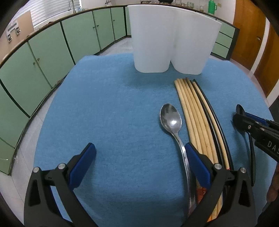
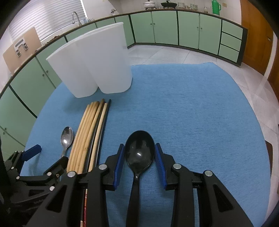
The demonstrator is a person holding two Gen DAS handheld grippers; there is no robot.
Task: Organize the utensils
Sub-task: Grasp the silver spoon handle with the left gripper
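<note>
right gripper [image 2: 139,158]: blue pads flank the black spoon [image 2: 140,148] bowl, apparently touching both sides; pinch looks made, confirm before lifting.
left gripper [image 1: 139,163]: spread wide, metal spoon [image 1: 171,120] handle just inside one finger; centre it first.
chopsticks [image 1: 197,118]: between both spoons, mid tabletop [image 2: 191,104].
holder [image 1: 172,40]: far edge; lift vertical, clear rim.

A blue mat [image 2: 191,104] covers the counter. Beyond its far edge runs a pale tiled floor [image 2: 167,54], and past that a curved row of green cabinets [image 2: 165,28]. Above the cabinets, left of the mat, stands a tap [image 2: 75,16]; to the right stand a green jug [image 2: 215,7] and a wooden door [image 2: 256,35].
</note>
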